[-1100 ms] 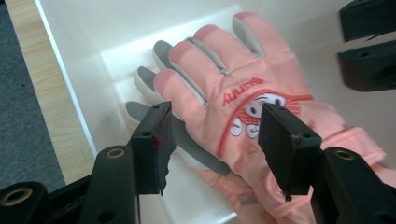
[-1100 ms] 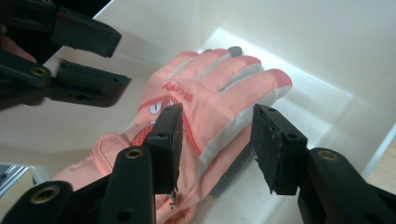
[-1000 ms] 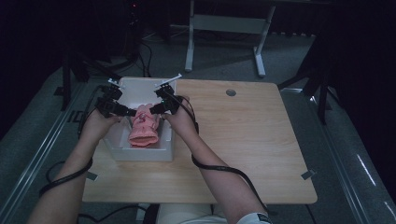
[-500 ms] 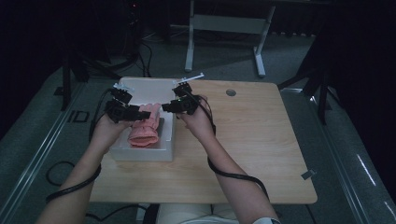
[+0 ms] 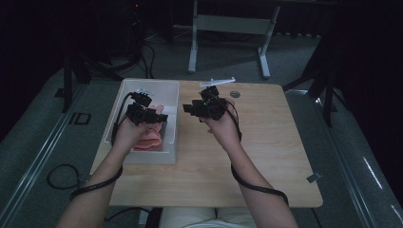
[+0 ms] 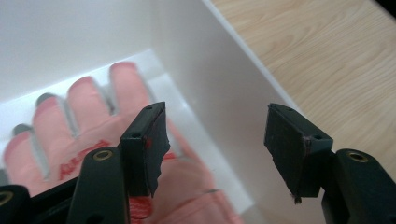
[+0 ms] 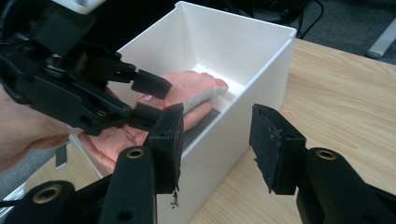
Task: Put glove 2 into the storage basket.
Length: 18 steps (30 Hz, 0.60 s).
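Pink glove (image 6: 84,154) lies flat on floor of white bin (image 5: 124,90) at tabletop (image 5: 266,156) left edge. Your left gripper (image 6: 212,140) hovers above it, fingers just been opening, nothing between them. Your right gripper (image 7: 215,144) sits beside bin over bare wood, fingers parted, empty.

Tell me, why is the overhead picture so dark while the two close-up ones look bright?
High view: dim, surroundings nearly black, wooden table muted. Left gripper view: bright, the pink glove soft and out of focus. Right gripper view: well lit, white bin crisp, nearest claw parts slightly blurred.
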Each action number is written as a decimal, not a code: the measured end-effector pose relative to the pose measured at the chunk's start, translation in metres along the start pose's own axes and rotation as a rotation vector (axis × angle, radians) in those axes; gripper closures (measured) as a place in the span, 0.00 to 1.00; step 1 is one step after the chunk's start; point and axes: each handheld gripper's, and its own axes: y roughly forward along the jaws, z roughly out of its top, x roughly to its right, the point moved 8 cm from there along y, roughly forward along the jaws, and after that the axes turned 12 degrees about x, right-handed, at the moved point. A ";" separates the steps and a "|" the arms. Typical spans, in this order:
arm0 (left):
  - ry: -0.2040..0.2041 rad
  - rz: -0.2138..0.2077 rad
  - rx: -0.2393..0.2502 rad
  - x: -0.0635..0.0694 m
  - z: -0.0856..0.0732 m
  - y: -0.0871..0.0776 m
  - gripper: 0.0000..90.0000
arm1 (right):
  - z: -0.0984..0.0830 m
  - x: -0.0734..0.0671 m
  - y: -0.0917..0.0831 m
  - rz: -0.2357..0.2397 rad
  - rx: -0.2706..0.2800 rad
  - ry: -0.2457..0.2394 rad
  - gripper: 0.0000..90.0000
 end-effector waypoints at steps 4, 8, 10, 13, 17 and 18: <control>0.019 -0.015 0.026 0.011 0.004 -0.006 0.44 | -0.004 0.010 -0.011 -0.013 0.011 0.010 0.60; 0.043 -0.064 0.078 0.036 0.016 -0.017 0.44 | -0.016 0.027 -0.028 -0.043 0.015 0.019 0.59; 0.053 -0.085 0.093 0.045 0.020 -0.018 0.44 | -0.022 0.037 -0.035 -0.060 0.013 0.030 0.59; 0.064 -0.110 0.099 0.059 0.023 -0.017 0.44 | -0.030 0.050 -0.044 -0.078 0.015 0.055 0.58; 0.094 -0.141 0.099 0.078 0.025 -0.013 0.43 | -0.039 0.064 -0.057 -0.098 0.017 0.062 0.53; 0.097 -0.152 0.098 0.083 0.025 -0.012 0.43 | -0.040 0.066 -0.060 -0.102 0.017 0.063 0.51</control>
